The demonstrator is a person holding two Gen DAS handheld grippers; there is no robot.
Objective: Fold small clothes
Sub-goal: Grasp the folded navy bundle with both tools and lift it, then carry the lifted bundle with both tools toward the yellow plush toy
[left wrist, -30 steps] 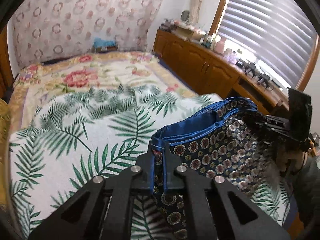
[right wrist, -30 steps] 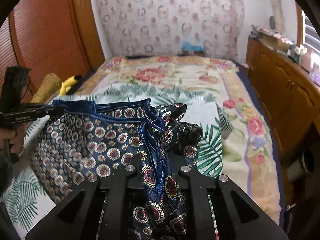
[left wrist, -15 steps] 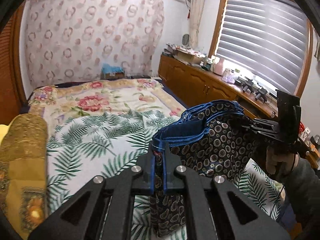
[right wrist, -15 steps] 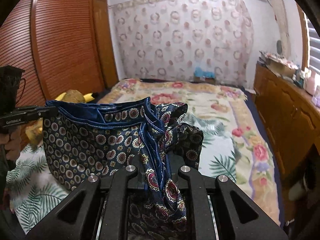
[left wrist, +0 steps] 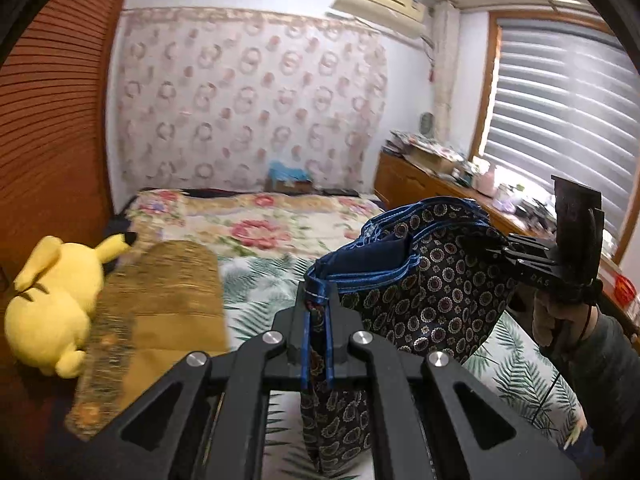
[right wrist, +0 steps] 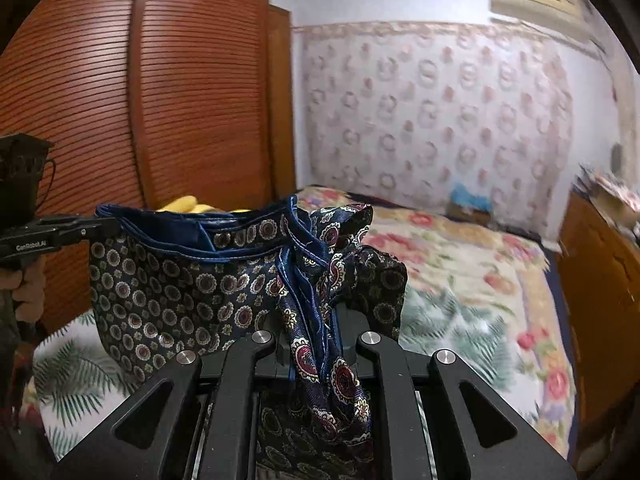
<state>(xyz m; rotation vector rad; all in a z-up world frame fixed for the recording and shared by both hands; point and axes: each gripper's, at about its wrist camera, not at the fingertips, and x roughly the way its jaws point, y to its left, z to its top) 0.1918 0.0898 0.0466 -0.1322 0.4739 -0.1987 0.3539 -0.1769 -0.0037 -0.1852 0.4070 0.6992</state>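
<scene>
Two grippers hold patterned navy shorts in the air above a bed.

The left gripper [left wrist: 316, 320] and right gripper [right wrist: 310, 332] each pinch the blue-trimmed waistband of the shorts [left wrist: 424, 300], fingers closed on cloth, likely to spread them flat on the bed [left wrist: 256, 296] for folding.

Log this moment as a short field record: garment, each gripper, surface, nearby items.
garment: navy patterned shorts with blue trim, held up in the air between both grippers, hanging slack
left gripper: shut on one end of the waistband
right gripper: shut on the other end, cloth bunched there
surface: bed with palm-leaf blanket, below the garment
nearby: yellow plush toy and gold cushion at the bed's left side
</scene>
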